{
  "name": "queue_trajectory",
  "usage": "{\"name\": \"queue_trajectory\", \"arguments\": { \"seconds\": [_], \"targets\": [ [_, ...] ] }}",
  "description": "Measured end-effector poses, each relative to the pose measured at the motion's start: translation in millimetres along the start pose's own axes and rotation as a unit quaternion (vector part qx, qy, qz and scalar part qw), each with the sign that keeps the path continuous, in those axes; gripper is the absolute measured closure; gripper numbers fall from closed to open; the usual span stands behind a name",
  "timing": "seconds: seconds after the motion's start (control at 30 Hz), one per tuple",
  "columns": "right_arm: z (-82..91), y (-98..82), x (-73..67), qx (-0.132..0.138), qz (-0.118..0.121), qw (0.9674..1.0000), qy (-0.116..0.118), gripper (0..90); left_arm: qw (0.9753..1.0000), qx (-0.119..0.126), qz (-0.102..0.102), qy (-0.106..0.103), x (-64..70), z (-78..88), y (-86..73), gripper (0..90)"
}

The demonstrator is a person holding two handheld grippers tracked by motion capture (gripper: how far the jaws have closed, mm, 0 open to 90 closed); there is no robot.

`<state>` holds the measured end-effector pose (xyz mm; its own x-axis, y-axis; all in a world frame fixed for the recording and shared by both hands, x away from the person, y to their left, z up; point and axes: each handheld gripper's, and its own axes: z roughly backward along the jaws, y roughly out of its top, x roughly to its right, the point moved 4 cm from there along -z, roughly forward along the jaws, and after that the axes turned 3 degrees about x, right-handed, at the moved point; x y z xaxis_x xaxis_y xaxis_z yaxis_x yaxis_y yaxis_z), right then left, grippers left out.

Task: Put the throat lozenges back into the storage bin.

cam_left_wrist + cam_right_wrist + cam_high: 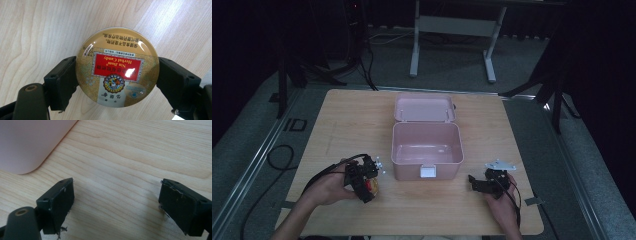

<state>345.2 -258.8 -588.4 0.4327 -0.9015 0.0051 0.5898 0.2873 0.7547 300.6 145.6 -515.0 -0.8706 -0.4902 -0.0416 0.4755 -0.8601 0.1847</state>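
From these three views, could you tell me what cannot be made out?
- Candy tin in the left gripper, left gripper view: underside hidden; in the high view, too small to read.
- Pink box, right gripper view: cut off by the frame edge.
- Right gripper, high view: jaws too small, dim.

The candy tin reads "Nin Jiom Herbal Candy".

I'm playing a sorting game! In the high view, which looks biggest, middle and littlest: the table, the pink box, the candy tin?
1. wooden table
2. pink box, lid open
3. candy tin, mostly hidden by the left gripper, but clearly smallest
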Motion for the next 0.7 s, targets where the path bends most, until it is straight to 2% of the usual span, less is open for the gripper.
{"name": "queue_trajectory", "arguments": {
  "seconds": [0.27,0.7],
  "targets": [
    [0.0,0.0,0.0,0.000,0.000,1.0000,0.000,12.9,0.9999,0.011,0.008,-0.005,-6.0,11.0,3.2,20.8],
    [0.0,0.0,0.0,0.000,0.000,1.0000,0.000,12.9,0.9998,0.022,-0.001,0.001,-11.2,23.8,6.9,20.8]
  ]
}}
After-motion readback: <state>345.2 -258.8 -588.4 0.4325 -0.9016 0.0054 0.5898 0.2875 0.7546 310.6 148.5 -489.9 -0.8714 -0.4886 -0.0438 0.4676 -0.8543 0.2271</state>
